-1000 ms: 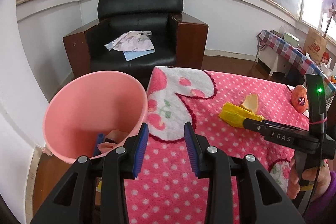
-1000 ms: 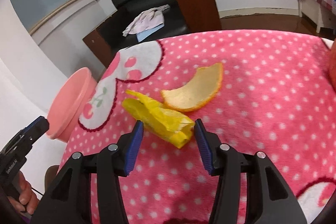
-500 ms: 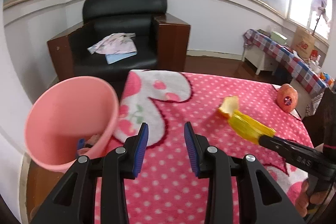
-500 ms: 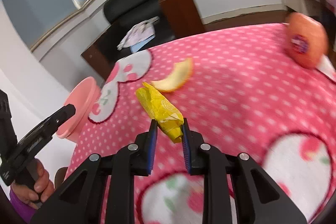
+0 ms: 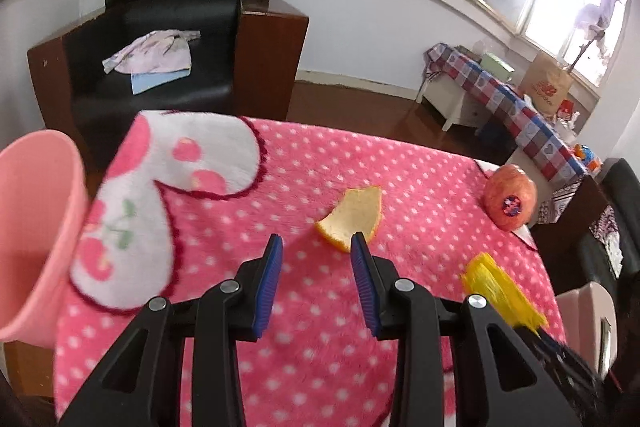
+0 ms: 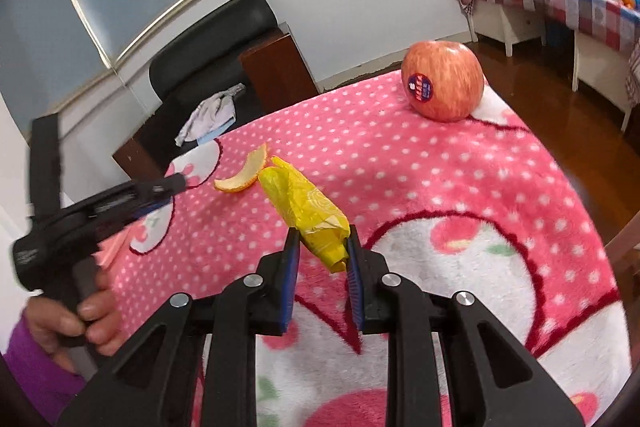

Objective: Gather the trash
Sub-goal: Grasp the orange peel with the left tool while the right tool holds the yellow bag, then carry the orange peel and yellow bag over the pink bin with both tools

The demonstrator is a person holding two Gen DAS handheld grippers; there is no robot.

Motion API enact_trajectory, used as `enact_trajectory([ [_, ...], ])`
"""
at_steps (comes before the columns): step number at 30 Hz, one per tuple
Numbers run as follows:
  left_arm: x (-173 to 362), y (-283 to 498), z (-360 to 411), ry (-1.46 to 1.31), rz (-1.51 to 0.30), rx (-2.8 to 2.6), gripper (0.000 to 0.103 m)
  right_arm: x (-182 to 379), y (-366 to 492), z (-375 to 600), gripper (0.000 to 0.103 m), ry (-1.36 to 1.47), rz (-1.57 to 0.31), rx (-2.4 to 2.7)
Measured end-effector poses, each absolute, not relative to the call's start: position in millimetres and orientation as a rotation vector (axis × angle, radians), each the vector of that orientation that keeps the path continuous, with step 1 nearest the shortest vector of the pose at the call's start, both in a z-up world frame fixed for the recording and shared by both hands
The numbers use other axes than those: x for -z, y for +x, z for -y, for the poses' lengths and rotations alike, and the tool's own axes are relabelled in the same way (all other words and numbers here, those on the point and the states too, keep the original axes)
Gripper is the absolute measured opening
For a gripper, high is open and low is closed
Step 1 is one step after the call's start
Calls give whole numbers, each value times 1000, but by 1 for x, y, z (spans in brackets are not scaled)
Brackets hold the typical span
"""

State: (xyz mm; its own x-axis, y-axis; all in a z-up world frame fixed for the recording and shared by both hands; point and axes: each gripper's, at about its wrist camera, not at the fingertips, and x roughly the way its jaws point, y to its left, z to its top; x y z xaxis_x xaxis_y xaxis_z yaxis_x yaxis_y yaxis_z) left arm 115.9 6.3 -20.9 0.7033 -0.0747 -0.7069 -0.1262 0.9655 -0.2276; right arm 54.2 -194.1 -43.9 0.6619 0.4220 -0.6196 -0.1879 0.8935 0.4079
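My right gripper (image 6: 322,241) is shut on a crumpled yellow wrapper (image 6: 306,207) and holds it above the pink dotted blanket (image 6: 420,167). The wrapper also shows at the right of the left wrist view (image 5: 500,293). An orange peel (image 5: 354,219) lies on the blanket (image 5: 304,163) just ahead of my left gripper (image 5: 316,253), which is open and empty. The peel also shows in the right wrist view (image 6: 244,173). A pink bin (image 5: 36,227) stands at the blanket's left edge.
A red apple with a sticker (image 6: 442,85) sits at the blanket's far right; it also shows in the left wrist view (image 5: 510,197). A black armchair (image 5: 176,27) with cloths on its seat stands behind. A checked side table (image 5: 516,115) is at right.
My right gripper shut on the yellow wrapper and lifted it back toward the near right. My left gripper swung right from the pink bin to the orange peel.
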Motion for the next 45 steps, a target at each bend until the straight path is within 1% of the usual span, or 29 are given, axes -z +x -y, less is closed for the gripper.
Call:
enact_trajectory([
  [10, 48, 150, 10, -270, -852, -69, 34, 52, 59, 200, 23, 375, -808, -375],
  [16, 53, 158, 17, -260, -855, -72, 28, 53, 60, 199, 23, 376, -813, -376],
  [19, 54, 161, 19, -258, -859, -85, 20, 53, 60, 199, 23, 377, -812, -376],
  [21, 55, 163, 17, -268, -866, -83, 9, 53, 60, 199, 23, 378, -812, -374],
  [24, 48, 158, 18, -254, -841, -70, 4, 54, 61, 200, 23, 380, -817, -371],
  [35, -2, 96, 17, -136, -743, -44, 4, 56, 62, 200, 23, 381, -829, -355],
  [45, -18, 32, 10, -84, -710, -98, 4, 57, 63, 198, 23, 376, -831, -367],
])
